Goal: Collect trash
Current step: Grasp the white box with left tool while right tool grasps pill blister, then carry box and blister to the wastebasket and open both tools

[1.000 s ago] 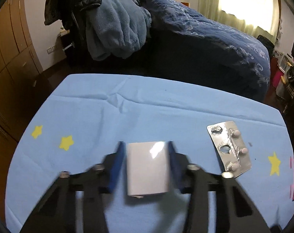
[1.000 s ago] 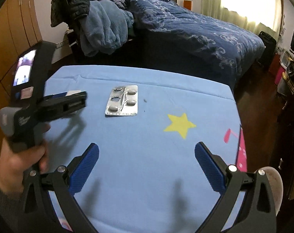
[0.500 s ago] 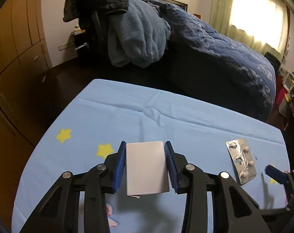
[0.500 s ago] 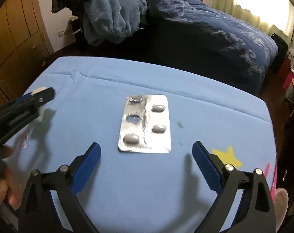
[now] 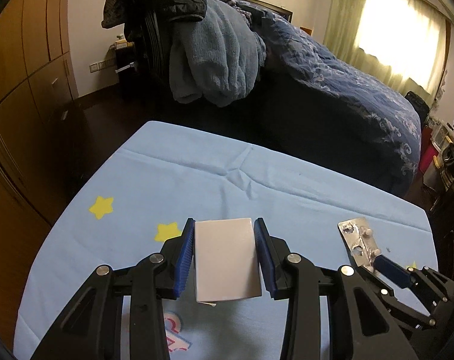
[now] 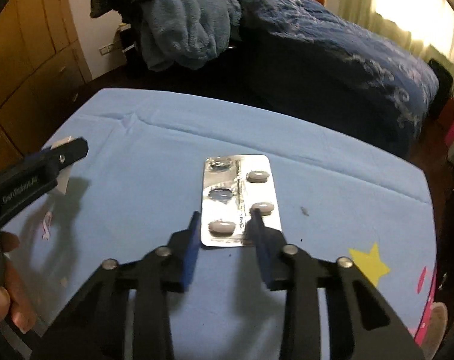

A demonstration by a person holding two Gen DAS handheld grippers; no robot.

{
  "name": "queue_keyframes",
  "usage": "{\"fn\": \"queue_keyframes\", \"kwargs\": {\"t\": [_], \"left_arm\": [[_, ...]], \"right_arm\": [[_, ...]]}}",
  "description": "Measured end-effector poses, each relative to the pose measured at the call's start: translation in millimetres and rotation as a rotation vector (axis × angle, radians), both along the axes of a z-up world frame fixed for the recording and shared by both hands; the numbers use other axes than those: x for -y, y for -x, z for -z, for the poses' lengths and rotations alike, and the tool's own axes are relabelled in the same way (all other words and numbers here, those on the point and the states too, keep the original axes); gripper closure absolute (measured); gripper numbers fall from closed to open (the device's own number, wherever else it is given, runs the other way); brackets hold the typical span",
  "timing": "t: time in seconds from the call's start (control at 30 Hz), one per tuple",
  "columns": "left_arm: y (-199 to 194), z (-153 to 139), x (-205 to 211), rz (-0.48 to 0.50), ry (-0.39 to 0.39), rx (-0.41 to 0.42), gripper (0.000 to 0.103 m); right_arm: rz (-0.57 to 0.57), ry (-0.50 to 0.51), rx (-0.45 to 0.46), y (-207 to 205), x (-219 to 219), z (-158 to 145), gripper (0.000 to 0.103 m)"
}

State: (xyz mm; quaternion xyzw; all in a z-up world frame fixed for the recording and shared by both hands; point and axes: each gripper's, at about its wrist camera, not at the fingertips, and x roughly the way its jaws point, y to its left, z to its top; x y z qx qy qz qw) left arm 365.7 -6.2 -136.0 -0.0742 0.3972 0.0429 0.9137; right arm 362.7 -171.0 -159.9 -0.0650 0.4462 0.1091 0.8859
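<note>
The left hand-held gripper (image 5: pixel 224 258) clamps a small white cardboard box (image 5: pixel 227 261) while the right hand-held gripper (image 6: pixel 225 231), half-closed, straddles a silver foil blister pack (image 6: pixel 239 199) near the blue-clothed counter's (image 6: pixel 332 186) right edge, likely needing a squeeze next.

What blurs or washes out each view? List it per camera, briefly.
Left wrist view: the window blows out to white behind the curtain, and fisheye bends the room's edges; the white box is sharp. Right wrist view: the right gripper is motion-blurred over the blister pack, and the left gripper casts a shadow on the blue cloth.
</note>
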Motion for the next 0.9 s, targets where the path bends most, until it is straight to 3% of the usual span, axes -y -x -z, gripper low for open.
{"fn": "queue_keyframes", "kwargs": {"t": [0.3,0.37,0.7,0.9], "left_arm": [[2.9,0.2,-1.1,0.004,0.009,-0.002,0.063],[3.9,-0.4,0.1,0.006,0.008,0.000,0.063],[8.1,-3.4,9.5,0.031,0.007,0.009,0.063],[9.1,-6.0,16.1,0.044,0.002,0.016,0.063]], "right_arm": [[0.012,-0.043,-0.004,13.7,17.1,-5.6,0.073],[0.022,-0.061,-0.003,18.4,26.2,-7.7,0.079],[0.046,-0.143,0.020,47.9,57.4,-29.5,0.079],[0.031,-0.143,0.044,70.2,63.7,-41.3,0.079]]}}
